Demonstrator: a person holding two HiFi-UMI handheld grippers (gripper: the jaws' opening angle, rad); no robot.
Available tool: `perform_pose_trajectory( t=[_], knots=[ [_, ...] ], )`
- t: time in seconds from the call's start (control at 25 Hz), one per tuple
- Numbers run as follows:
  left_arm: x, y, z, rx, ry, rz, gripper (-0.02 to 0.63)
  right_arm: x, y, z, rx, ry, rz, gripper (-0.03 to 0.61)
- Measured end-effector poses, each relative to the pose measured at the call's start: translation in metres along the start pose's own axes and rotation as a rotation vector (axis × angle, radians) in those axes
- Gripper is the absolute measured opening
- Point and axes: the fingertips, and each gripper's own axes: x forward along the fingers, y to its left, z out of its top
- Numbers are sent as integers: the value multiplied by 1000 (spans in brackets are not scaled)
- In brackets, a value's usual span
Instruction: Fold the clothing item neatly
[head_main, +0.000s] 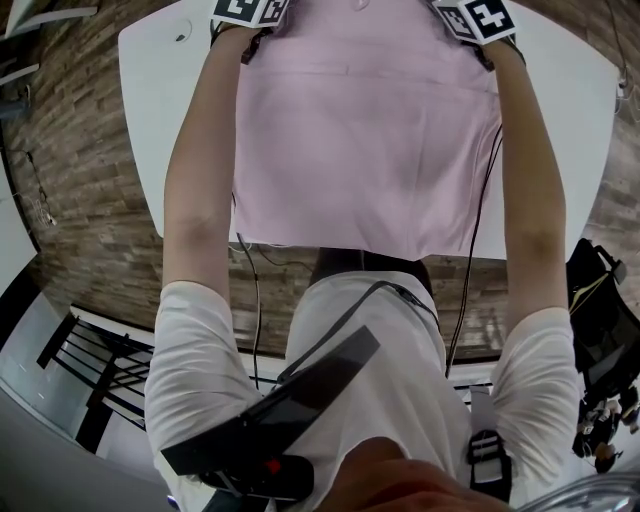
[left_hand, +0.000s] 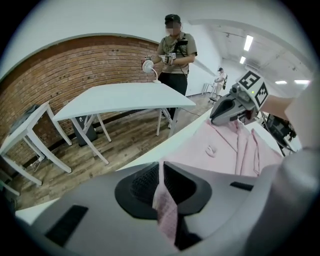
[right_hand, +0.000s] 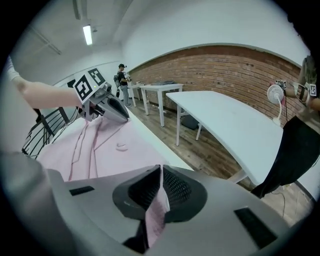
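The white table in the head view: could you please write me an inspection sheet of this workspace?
Surface: white table, smooth top, standing on a wooden floor.
Job's things: pink cloth shirt lies spread flat on it.
Clutter: one small dark speck near the far left corner, too small to tell.
Grippers: left gripper and right gripper each shut on the shirt's far edge.
Cables: black cables hang below the near table edge.
Surroundings: brick wall, second white table, a person holding a small white fan.
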Motion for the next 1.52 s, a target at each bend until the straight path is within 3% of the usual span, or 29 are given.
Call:
perform_pose_trajectory(
  t=[0.2,0.36,0.56,0.72,0.96,1.16,1.2,1.52],
  knots=[
    [5,0,3,1,22,-15,20,-12,4,2,-48,-112,-34,18],
    [3,-3,7,32,20,-21,20,-37,24,15,-228,-194,-67,18],
    [-25,-25,15,199,-80,-7,20,-62,52,11,-415,-229,-128,18],
    [-41,-50,3,297,-134,23,20,-76,72,-6,-484,-242,-153,18],
    [-62,-78,-34,302,-141,32,21,-84,106,-32,-506,-226,-152,19],
    [-67,-92,-91,291,-67,17,21,-74,121,-72,-516,-138,-144,25],
    [-69,-94,-100,279,-54,15,25,-73,122,-80,-514,-112,-141,54],
    [-82,-86,-120,177,-18,78,38,-88,123,-93,-437,-84,-158,62]
  ],
)
